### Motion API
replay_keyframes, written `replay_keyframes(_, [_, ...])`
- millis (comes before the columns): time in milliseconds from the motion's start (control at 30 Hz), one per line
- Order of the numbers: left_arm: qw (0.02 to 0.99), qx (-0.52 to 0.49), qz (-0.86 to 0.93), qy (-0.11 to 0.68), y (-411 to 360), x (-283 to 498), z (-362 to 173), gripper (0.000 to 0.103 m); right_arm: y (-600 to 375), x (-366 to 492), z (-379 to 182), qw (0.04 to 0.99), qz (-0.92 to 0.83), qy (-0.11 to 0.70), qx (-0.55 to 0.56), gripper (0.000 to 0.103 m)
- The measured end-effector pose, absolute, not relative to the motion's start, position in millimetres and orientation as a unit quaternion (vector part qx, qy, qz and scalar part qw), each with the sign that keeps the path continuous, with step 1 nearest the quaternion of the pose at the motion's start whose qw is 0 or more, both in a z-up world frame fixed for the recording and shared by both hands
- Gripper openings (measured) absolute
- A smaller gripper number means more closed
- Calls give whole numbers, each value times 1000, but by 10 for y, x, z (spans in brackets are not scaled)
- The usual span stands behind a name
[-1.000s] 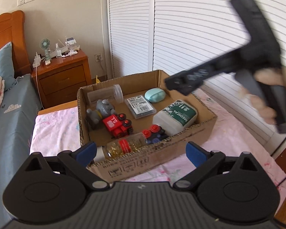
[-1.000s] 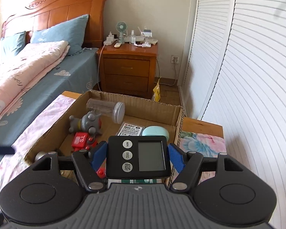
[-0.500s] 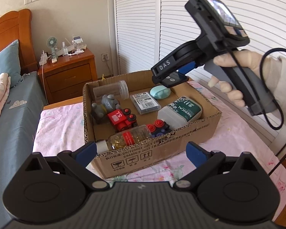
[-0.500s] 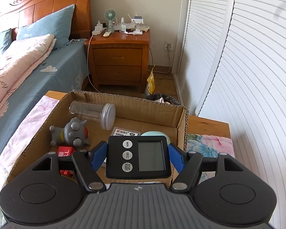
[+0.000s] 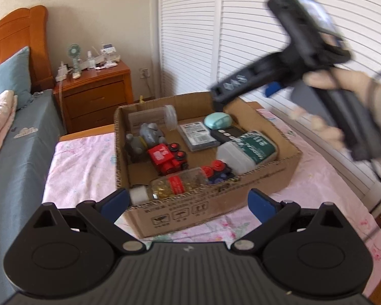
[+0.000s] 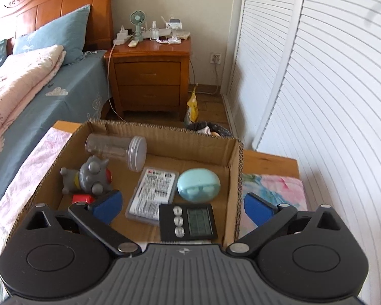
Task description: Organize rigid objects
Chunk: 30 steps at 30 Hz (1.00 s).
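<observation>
Cardboard box: sits on the tabletop, collecting the rigid objects.
Right gripper: my fingers are opening wide above the box, nothing between them.
Left gripper: fingers spread and empty, waiting at the box's near wall.
Digital timer: lies flat in the box by the mint case, beside the right wall.

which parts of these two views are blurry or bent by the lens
Left wrist view: the right gripper and the hand holding it are smeared by motion, while the cardboard box stays fairly sharp. Right wrist view: mostly sharp; the timer reads clearly, and the fisheye bows the louvred doors into curves.
</observation>
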<state>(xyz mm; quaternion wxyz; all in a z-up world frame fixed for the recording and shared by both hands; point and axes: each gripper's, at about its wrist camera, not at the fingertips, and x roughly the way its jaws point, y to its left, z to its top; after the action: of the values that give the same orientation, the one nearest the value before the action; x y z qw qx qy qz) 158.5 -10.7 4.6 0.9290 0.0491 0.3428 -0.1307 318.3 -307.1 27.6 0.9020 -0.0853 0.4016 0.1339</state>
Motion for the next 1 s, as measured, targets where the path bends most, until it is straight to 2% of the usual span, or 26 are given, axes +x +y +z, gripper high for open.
replay_keyframes(233, [928,42,-69,365,-7,1692,122,100,-3180,2457,371,909,100,393,-99,103])
replay_keyframes(433, [930,59,-51,360,-60,1624,221,100,-3340,2001,333,914,66,395,-64,103])
replay_keyframes(1000, [929,47,-43,364,-131,1507,322,100,-3432,1605,331,920,43,388,-40,103])
